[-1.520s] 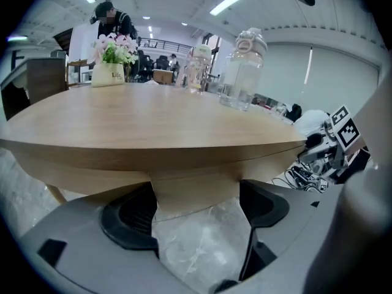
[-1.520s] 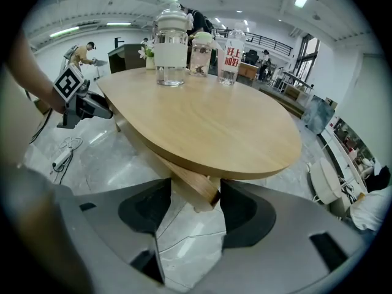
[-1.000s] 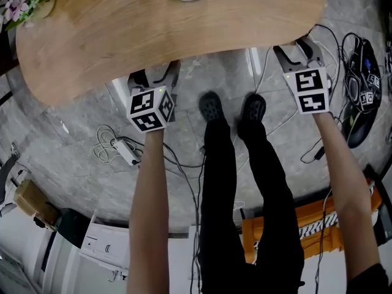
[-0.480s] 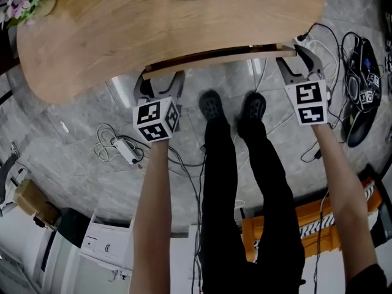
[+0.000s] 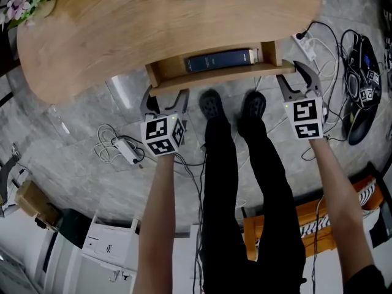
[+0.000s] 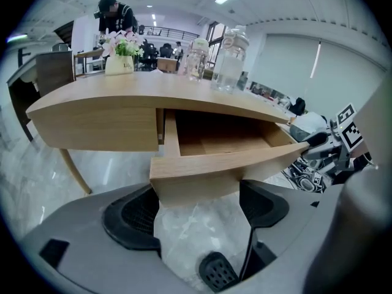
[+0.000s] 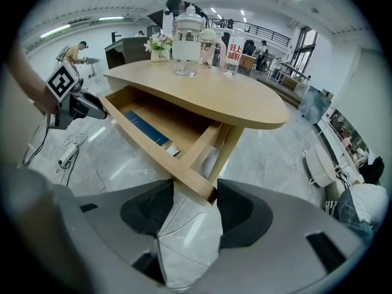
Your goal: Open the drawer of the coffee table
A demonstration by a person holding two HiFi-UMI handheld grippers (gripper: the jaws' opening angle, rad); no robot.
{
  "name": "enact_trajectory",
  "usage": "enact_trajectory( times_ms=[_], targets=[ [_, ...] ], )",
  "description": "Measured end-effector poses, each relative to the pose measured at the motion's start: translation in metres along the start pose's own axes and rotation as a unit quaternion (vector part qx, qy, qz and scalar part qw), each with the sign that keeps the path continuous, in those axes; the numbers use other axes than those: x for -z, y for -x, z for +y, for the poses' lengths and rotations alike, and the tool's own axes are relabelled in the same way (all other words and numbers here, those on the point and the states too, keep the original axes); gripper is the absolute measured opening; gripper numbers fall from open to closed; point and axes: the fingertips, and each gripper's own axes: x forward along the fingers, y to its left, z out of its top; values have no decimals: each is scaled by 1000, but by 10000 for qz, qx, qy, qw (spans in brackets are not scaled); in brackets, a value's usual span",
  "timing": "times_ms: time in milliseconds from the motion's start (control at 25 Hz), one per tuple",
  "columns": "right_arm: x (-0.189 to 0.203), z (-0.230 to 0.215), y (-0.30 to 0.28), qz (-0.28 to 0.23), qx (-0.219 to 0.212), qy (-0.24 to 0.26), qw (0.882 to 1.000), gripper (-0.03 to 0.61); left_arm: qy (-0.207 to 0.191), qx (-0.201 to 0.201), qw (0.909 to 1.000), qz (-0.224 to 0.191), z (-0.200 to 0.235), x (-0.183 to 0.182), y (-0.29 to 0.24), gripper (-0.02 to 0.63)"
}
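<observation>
While the drawer (image 5: 208,78) stands pulled out from under the coffee table (image 5: 122,29), my grippers meet its front.
My left gripper (image 5: 164,98) gapes across the left corner. My right gripper (image 5: 295,77), jaws just narrowed slightly, loosely straddles the right end.

Both forearms (image 5: 156,207) reached forward and down, one on either side of the black-clad legs (image 5: 239,182). The left gripper (image 5: 164,98) kept its jaws wide apart about the left end of the drawer front (image 6: 226,164). The right gripper (image 5: 298,80) had just been closing its jaws slightly, and they stood wide about the right corner.
</observation>
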Motion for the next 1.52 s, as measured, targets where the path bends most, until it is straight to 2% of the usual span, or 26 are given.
enact_trajectory(
  times_ms=[480, 1160, 1520],
  targets=[
    [15, 9, 9, 120, 26, 72, 9999, 224, 60, -107, 9999, 94, -8, 19, 12, 416],
    [43, 27, 6, 483, -84, 131, 9987, 221, 111, -145, 9984, 542, -12, 55, 14, 414],
    [44, 28, 4, 478, -69, 99, 9988, 221, 33, -196, 9985, 518, -13, 57, 11, 416]
  ],
)
